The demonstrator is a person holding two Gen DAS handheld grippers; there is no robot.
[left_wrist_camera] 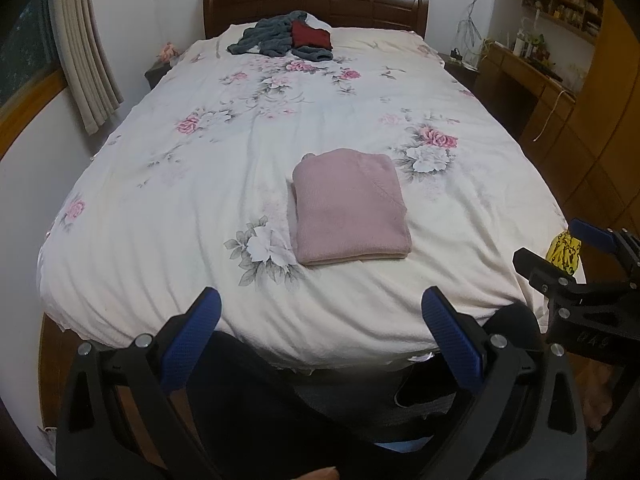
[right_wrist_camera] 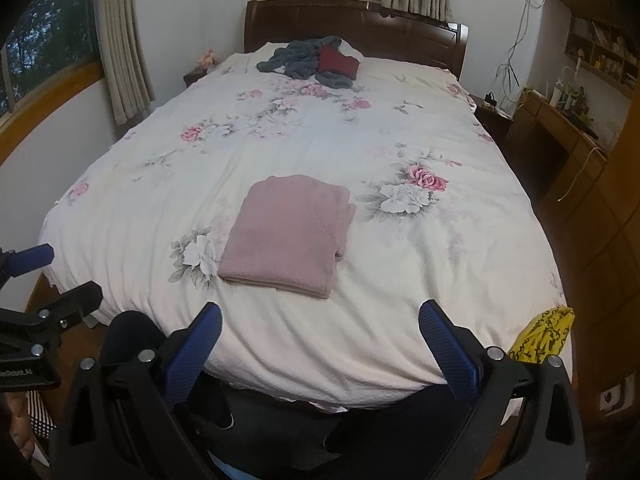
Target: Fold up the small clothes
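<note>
A pink knit garment [left_wrist_camera: 350, 208] [right_wrist_camera: 288, 234] lies folded into a neat rectangle on the near half of the bed. My left gripper [left_wrist_camera: 320, 308] hangs open over the bed's foot edge, well short of the garment, nothing between its blue pads. My right gripper [right_wrist_camera: 320, 320] is also open and empty, held back from the garment at the same edge. In the left wrist view the right gripper [left_wrist_camera: 560, 248] shows at the far right. The right wrist view catches the left gripper [right_wrist_camera: 52, 276] at the far left.
The bed [left_wrist_camera: 200, 200] [right_wrist_camera: 440, 260] has a white floral cover. A grey garment [left_wrist_camera: 272, 40] [right_wrist_camera: 304, 60] and a dark red one [left_wrist_camera: 310, 36] [right_wrist_camera: 336, 62] lie by the headboard. A yellow patterned cloth [left_wrist_camera: 564, 256] [right_wrist_camera: 540, 336] sits at the right foot corner. Wooden desk [right_wrist_camera: 560, 128] stands right.
</note>
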